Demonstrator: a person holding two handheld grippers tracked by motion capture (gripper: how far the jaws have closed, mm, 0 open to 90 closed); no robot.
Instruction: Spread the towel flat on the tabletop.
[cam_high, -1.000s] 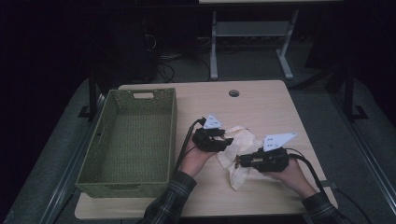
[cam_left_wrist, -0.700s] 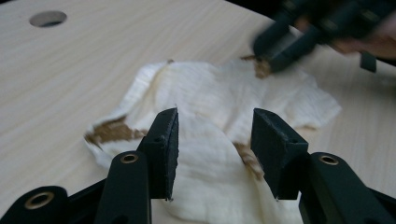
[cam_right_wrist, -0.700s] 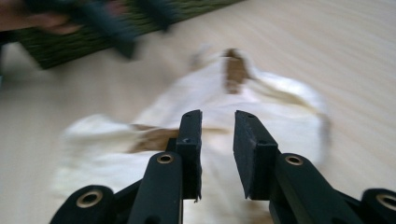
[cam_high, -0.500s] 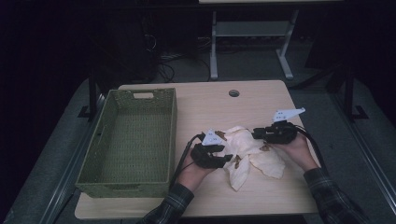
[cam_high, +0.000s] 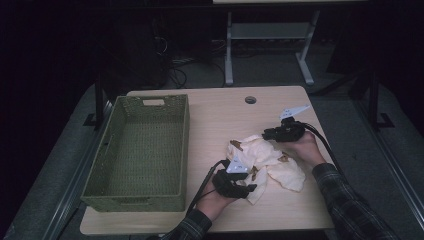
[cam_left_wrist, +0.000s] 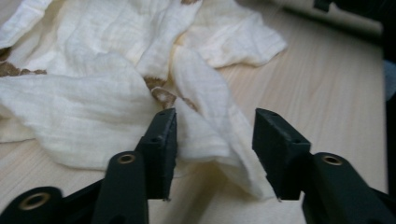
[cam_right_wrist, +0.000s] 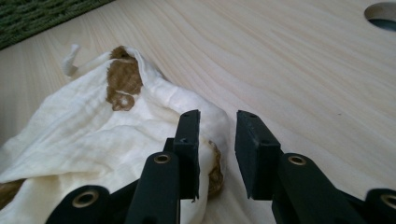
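Black, blocky jaws of the left gripper (cam_left_wrist: 212, 154) stand half apart at the bottom of the left gripper view, a fold of the cloth (cam_left_wrist: 93, 102) lying between them, unpressed. The right gripper (cam_right_wrist: 217, 151) has a narrower gap, which has just been widening; its jaws straddle the cloth's edge without clamping it. The cloth is cream, crinkled gauze with brown patches, lying crumpled right of centre in the high view, between both grippers. Beneath is a pale wood-grain table (cam_high: 220, 115) with a round hole near its far edge. A green woven basket (cam_high: 105, 172) sits at left. The room beyond is dark, with a metal frame at the top.
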